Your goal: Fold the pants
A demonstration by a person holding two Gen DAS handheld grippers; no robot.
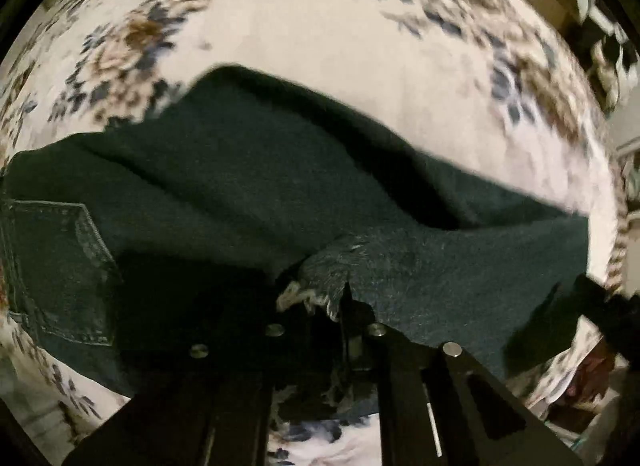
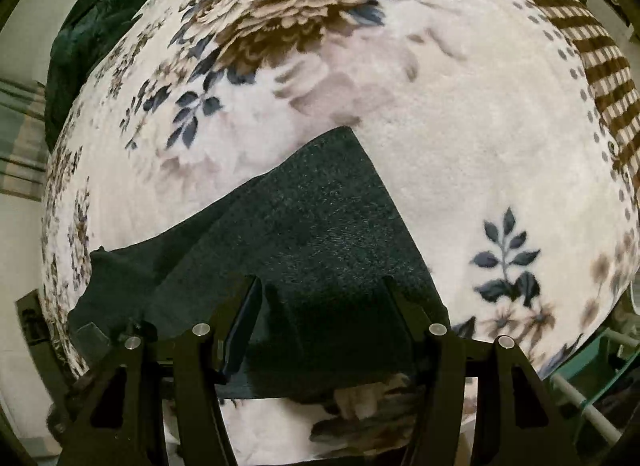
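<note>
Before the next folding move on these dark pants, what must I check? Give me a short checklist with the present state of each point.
1. Left tool is shut on the pants: ok, its tips are together at the frayed hem.
2. Right tool has a grip on the cloth: not ok, its jaws stand open with the pants lying between them.
3. Pants lie on the floral blanket, not hanging off it: ok in both views.
4. Cloth is smooth: not ok, a raised fold runs across it.
5. Back pocket lies flat: ok.
6. Both legs lined up: cannot tell.
</note>
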